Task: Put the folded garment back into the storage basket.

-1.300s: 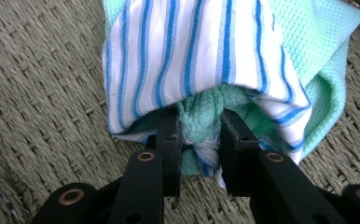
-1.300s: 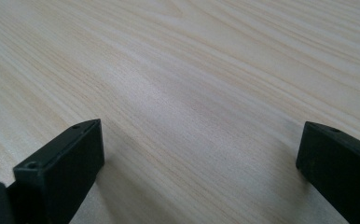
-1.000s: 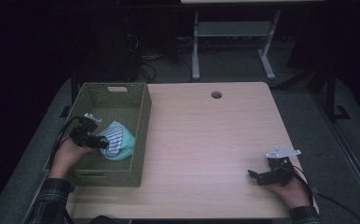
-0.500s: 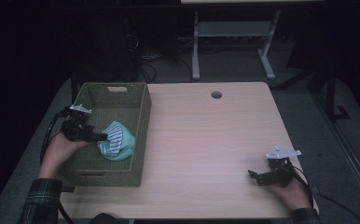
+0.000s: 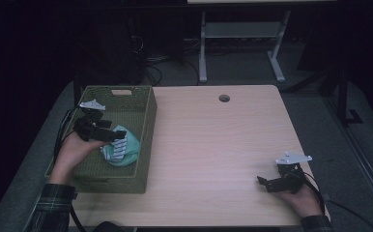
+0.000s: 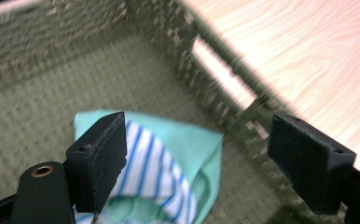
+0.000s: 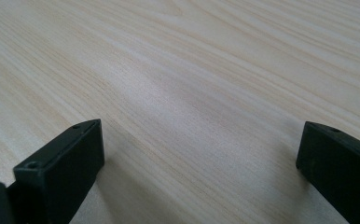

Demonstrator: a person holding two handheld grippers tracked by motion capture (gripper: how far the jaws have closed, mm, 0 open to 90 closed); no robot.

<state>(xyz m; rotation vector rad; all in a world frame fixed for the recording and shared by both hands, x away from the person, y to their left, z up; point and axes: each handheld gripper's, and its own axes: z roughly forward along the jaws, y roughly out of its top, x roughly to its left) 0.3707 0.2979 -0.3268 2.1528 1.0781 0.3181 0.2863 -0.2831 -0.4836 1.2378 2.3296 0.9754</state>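
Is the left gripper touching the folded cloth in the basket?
Apart. In the left gripper view the left gripper has just been opening; its jaws stand wide, above the cloth lying on the basket floor.

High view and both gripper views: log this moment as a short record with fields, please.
cloth: mint-green and blue-striped cloth, bunched on the floor of the basket
basket: woven green basket, at the table's left side
left gripper: above the cloth, jaws just opened, nothing between them
right gripper: open, low over bare wooden table
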